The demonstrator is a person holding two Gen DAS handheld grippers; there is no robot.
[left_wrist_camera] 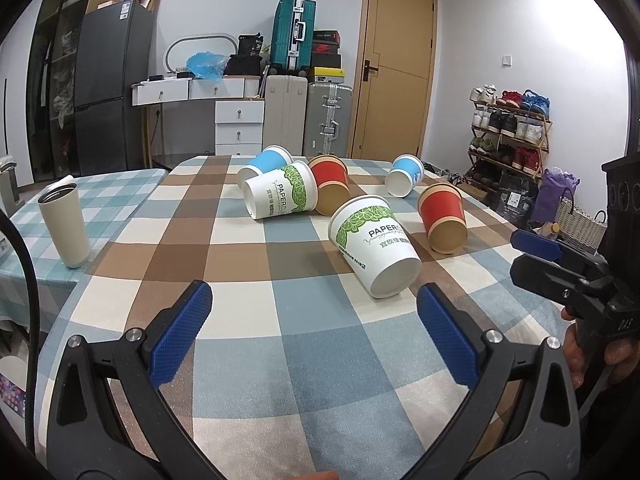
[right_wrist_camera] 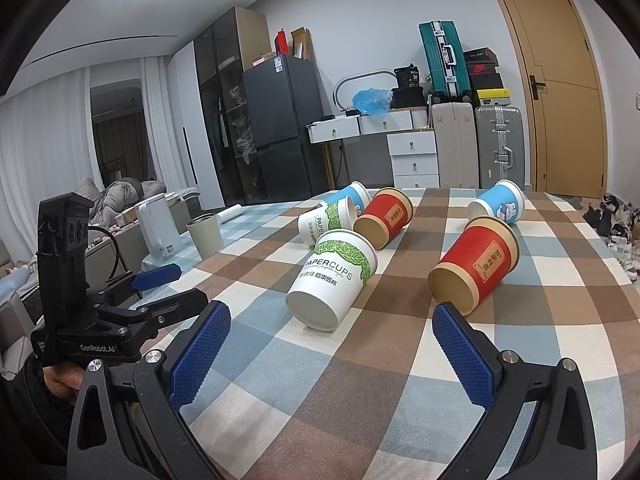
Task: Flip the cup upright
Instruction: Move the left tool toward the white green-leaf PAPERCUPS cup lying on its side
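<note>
Several paper cups lie on their sides on the checked tablecloth (left_wrist_camera: 280, 340). Nearest is a white and green cup (left_wrist_camera: 374, 246), also in the right wrist view (right_wrist_camera: 334, 276). A red cup (left_wrist_camera: 444, 216) lies to its right, also in the right wrist view (right_wrist_camera: 476, 264). Farther back lie another white and green cup (left_wrist_camera: 280, 194), a red cup (left_wrist_camera: 330, 188) and two blue cups (left_wrist_camera: 404, 176) (left_wrist_camera: 266, 164). My left gripper (left_wrist_camera: 314, 328) is open and empty, just short of the nearest cup. My right gripper (right_wrist_camera: 332, 354) is open and empty, low over the table before the cups.
A beige tumbler (left_wrist_camera: 66, 226) stands upright at the left on a second checked table (left_wrist_camera: 100, 188). The right gripper's body (left_wrist_camera: 576, 276) shows at the left view's right edge. A white kettle (right_wrist_camera: 156, 226) stands far left. Suitcases (left_wrist_camera: 326, 118) and a shoe rack (left_wrist_camera: 508, 132) stand behind.
</note>
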